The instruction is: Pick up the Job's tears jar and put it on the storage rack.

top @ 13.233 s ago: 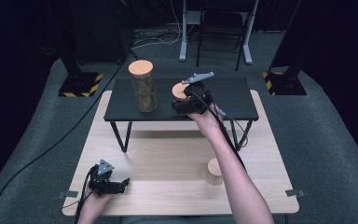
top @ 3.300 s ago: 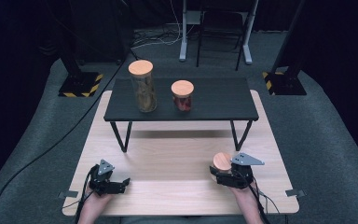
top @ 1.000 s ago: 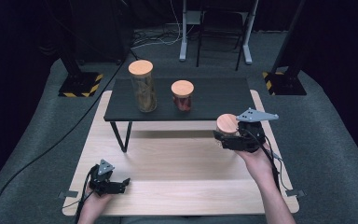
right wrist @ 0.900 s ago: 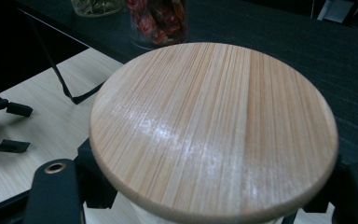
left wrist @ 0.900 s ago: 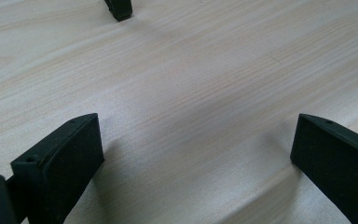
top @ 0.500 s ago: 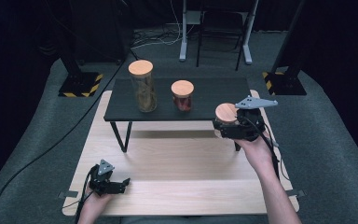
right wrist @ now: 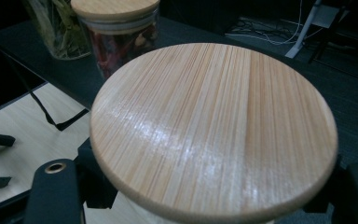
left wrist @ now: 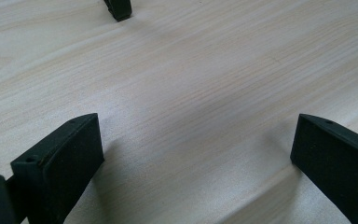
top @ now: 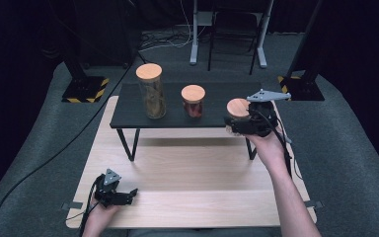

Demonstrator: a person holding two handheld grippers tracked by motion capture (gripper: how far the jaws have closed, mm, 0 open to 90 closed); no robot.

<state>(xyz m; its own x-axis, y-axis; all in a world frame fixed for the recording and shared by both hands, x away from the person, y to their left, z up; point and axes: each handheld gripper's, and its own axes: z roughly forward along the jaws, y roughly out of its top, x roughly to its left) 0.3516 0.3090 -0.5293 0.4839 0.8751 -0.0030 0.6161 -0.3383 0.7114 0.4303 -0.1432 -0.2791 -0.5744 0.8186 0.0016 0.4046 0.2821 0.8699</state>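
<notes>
Right gripper (top: 234, 126) is clamped on a small wooden-lidded jar (top: 238, 108), jaws either side of the body just under the lid, so the lid (right wrist: 214, 126) sits right in front of the right gripper view's camera. Jar is held upright, long axis vertical, lid up, in the air at the right end of the black shelf (top: 177, 116), just at its front right corner; can't tell from the high view whether its base is already over the shelf top or just off the edge. The free spot is to the right of the red-filled jar (top: 193, 101), with the tall jar (top: 151, 91) further left, both upright on the shelf with their lids up. From the gripper, that spot lies forward and slightly left, near, so my read is the next move is a short push in over the shelf, then down, keeping the jar vertical and clear of the red-filled jar. Right hand is the only one near; left gripper (top: 128, 193) rests on the light wood table (top: 187, 168) at the near left, jaws spread wide with nothing between them, well away from the shelf
</notes>
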